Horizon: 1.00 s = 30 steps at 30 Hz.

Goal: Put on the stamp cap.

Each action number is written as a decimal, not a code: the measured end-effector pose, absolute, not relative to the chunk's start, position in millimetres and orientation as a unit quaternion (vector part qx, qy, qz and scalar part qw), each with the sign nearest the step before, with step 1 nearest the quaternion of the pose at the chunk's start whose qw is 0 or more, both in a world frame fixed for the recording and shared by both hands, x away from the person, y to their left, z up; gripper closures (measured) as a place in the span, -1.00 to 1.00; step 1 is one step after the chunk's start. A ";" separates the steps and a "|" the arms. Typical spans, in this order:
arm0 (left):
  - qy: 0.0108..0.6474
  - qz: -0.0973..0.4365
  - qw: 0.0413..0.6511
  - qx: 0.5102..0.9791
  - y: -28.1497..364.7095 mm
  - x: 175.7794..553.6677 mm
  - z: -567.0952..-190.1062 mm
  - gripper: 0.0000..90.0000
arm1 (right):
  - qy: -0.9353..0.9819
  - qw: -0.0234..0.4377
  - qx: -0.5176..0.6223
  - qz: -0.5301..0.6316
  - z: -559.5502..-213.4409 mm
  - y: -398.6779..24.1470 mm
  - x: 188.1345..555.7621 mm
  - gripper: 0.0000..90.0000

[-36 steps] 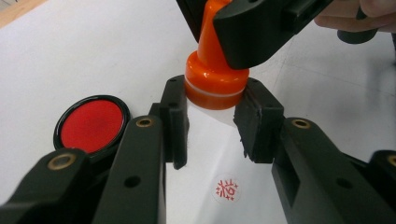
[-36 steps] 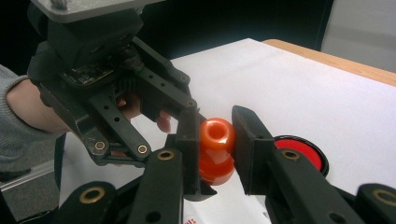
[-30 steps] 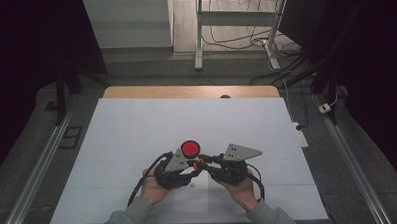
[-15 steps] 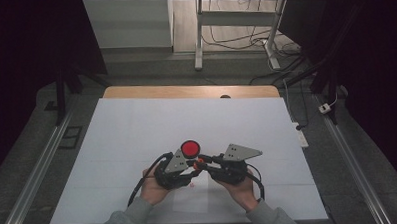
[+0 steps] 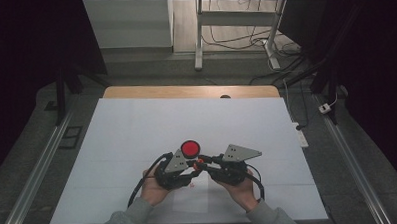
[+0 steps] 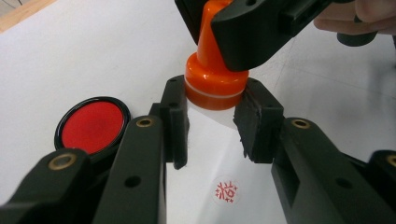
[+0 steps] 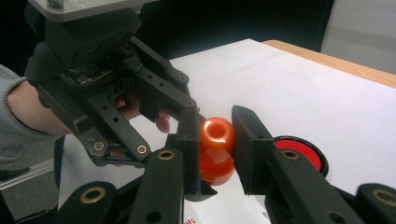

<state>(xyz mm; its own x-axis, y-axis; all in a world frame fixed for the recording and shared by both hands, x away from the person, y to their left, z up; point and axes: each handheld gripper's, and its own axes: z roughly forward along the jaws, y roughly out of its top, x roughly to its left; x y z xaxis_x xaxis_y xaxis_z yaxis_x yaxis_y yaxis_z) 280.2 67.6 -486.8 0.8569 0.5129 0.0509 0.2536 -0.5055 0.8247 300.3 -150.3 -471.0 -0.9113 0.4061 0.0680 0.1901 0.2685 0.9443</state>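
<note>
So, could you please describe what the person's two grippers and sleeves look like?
Both the left gripper and right gripper are black, with brass-coloured pivot pins; each carries a grey three-cornered plate on top and trails a black cable. The sleeves are grey.

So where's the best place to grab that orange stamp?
By its narrow neck, coming from the side. The stamp flares into a wide round base and a knob on top, so jaws seated in the waist probably can't slip. The right gripper holds it there; the left gripper clamps the base.

Both the left gripper (image 5: 191, 168) and the right gripper (image 5: 202, 163) are held tip to tip, jaws clamped
</note>
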 end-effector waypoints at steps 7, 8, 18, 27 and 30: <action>0.228 0.142 0.442 0.856 66.9 279.7 -487.3 0.46 | 0.795 0.102 0.179 0.571 -471.8 -149.7 299.0 0.62; 0.230 0.140 0.443 0.855 67.0 279.7 -487.4 0.46 | 0.795 0.104 0.178 0.571 -472.1 -149.6 298.7 0.62; 0.235 0.127 0.434 0.860 65.7 280.0 -490.2 0.45 | 0.797 0.113 0.166 0.570 -478.7 -149.2 296.2 0.62; 0.235 0.128 0.446 0.854 67.8 281.2 -492.1 0.44 | 0.799 0.113 0.171 0.565 -477.1 -148.4 296.8 0.62; 0.234 0.133 0.440 0.857 66.6 280.7 -492.7 0.44 | 0.800 0.116 0.170 0.564 -476.6 -147.3 296.9 0.61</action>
<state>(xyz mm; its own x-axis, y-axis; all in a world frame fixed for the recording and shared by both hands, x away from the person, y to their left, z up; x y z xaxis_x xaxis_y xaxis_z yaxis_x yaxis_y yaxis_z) 280.7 66.6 -492.7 0.8553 0.5176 0.0231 0.2832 -0.5044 0.8157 296.9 -147.3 -476.6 -0.9156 0.4021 0.0054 0.1403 0.3069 0.9414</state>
